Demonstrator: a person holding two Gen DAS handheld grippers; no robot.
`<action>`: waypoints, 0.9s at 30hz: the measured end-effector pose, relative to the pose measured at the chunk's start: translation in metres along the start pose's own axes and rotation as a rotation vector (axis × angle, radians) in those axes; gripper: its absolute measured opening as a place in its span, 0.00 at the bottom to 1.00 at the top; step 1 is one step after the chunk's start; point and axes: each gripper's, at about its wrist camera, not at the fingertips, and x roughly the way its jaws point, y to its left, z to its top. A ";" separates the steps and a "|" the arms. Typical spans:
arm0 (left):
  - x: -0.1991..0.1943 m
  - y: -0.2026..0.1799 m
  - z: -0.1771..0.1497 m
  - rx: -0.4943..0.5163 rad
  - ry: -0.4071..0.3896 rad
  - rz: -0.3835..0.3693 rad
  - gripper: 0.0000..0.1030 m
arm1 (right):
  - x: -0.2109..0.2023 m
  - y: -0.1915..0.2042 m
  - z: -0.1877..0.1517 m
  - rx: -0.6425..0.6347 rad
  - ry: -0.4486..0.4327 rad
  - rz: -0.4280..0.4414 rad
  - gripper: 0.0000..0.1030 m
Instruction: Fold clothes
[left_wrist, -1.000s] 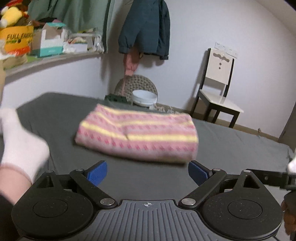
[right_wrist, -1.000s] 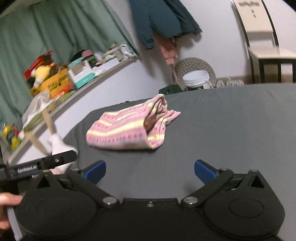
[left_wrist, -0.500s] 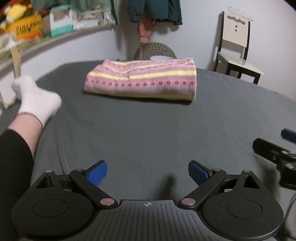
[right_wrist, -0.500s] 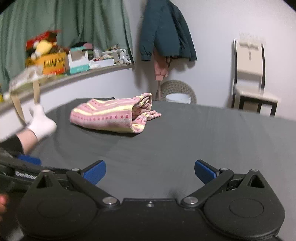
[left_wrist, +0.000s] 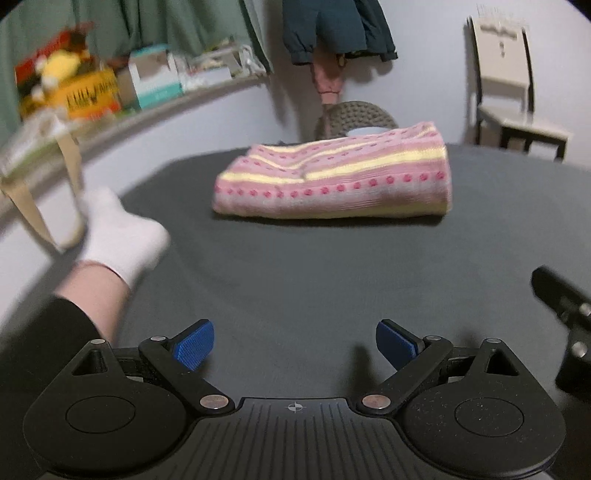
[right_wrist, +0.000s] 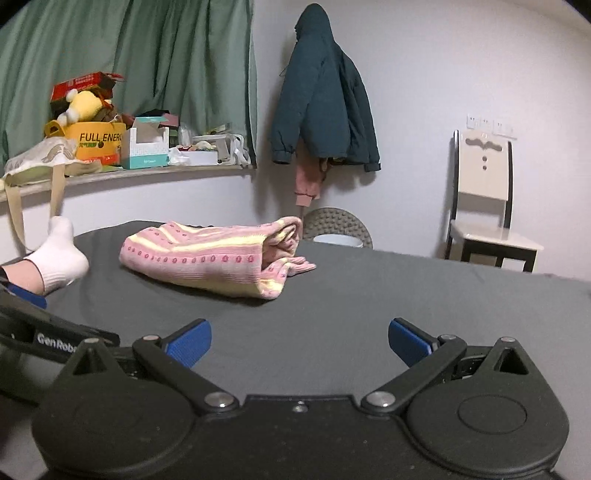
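Left gripper (left_wrist: 294, 343) and right gripper (right_wrist: 299, 341): jaws spread wide, nothing between them, both low over the dark grey bed sheet (right_wrist: 369, 295). Socked foot (right_wrist: 61, 254) rests at the left edge. Further out, the pink-and-yellow striped knit garment (right_wrist: 207, 254) lies as a folded bundle, well apart from both. Likely soft, light, floppy, not slippery. Best hold looks like the loose layered end (right_wrist: 291, 264) on the right, pinching all layers.

Dim, even indoor light with no glare. The left wrist view is motion-blurred, worst at 9 to 11 o'clock; the right wrist view is sharp. Fisheye bending curves all edges, corners vignetted black. Shadows are soft.
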 end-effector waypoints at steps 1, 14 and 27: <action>0.001 0.000 0.001 0.006 -0.001 0.006 0.92 | 0.002 0.001 -0.002 0.003 0.001 0.000 1.00; 0.006 0.005 0.000 -0.015 0.032 -0.029 0.92 | 0.002 0.015 -0.008 -0.066 0.031 0.010 1.00; 0.009 0.002 -0.001 -0.019 0.047 -0.046 0.92 | 0.009 0.009 -0.010 -0.029 0.102 0.015 1.00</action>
